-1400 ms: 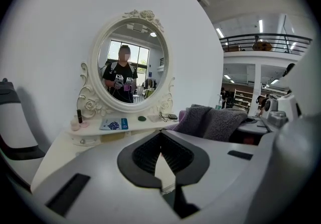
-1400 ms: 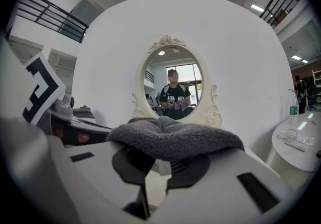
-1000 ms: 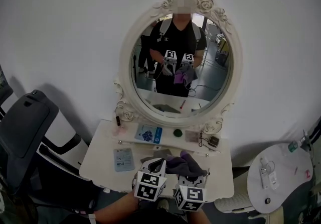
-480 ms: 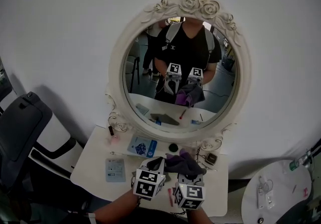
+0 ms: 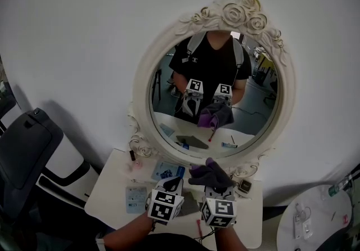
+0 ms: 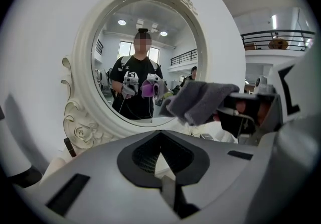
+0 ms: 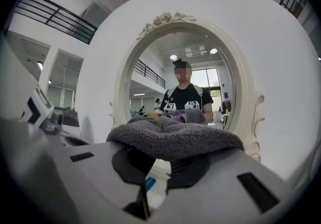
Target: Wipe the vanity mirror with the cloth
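The oval vanity mirror (image 5: 216,89) in its white carved frame hangs on the wall above a white vanity table (image 5: 112,188). My right gripper (image 5: 212,185) is shut on a grey and purple cloth (image 5: 209,174), held just below the mirror's lower frame. Beside it, my left gripper (image 5: 172,183) is shut with nothing in it. In the left gripper view the cloth (image 6: 200,100) hangs at the right in front of the mirror (image 6: 145,62), above the left gripper (image 6: 161,160). In the right gripper view the cloth (image 7: 175,140) drapes over the right gripper (image 7: 153,165), facing the mirror (image 7: 183,87).
Small items lie on the table: a blue packet (image 5: 167,170), a pale card (image 5: 135,196), a small bottle (image 5: 133,155) and a dark square item (image 5: 244,186). A dark and white chair (image 5: 34,148) stands at the left. A round white side table (image 5: 320,222) is at the lower right.
Both grippers and the cloth have come up and nearer to the mirror. The mirror now looms larger and the cloth reaches its lower frame in the head view.
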The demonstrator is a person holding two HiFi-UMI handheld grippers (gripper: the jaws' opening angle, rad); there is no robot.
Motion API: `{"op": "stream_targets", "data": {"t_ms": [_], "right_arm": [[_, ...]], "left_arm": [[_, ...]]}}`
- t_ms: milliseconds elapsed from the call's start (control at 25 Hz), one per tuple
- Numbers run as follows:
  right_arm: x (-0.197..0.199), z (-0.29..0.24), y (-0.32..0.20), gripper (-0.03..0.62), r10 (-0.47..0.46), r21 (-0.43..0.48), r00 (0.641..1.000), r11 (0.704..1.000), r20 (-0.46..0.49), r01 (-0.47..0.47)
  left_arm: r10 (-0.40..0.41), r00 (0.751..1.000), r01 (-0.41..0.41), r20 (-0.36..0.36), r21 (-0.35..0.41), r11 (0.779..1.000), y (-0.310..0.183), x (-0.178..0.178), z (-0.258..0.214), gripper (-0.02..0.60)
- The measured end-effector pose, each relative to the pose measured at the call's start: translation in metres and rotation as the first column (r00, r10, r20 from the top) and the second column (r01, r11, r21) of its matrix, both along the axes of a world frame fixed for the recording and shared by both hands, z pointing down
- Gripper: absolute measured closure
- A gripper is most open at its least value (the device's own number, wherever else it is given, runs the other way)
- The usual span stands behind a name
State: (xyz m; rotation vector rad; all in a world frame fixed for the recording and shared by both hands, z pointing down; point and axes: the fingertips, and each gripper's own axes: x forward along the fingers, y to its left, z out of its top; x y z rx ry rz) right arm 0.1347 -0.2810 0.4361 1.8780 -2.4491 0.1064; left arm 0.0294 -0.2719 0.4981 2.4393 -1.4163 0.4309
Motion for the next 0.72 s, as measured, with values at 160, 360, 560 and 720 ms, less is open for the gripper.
{"op": "stream_targets", "data": {"t_ms": [160, 360, 560, 720], "right_arm": [[0.005, -0.070, -0.024, 0.554, -0.002, 0.149, 1.000, 0.989, -0.016, 0.004], [0.002, -0.196, -0.052, 0.554, -0.074, 0.277, 0.996, 0.957, -0.053, 0.086], [-0.015, -0.325, -0.083, 0.553, -0.165, 0.346, 0.984, 0.922, -0.060, 0.175], [-0.030, -0.377, -0.107, 0.553, -0.232, 0.311, 0.969, 0.918, -0.081, 0.246]], "left_arm": [[0.002, 1.000, -0.002, -0.012, 0.014, 1.000, 0.002, -0.012, -0.002, 0.575], [0.010, 1.000, -0.009, -0.015, 0.014, 1.000, 0.007, -0.018, -0.001, 0.575], [0.010, 1.000, -0.010, 0.002, 0.047, 0.999, 0.012, -0.021, -0.007, 0.575], [-0.003, 1.000, 0.004, -0.007, 0.037, 0.999, 0.012, -0.028, 0.001, 0.575]]}}
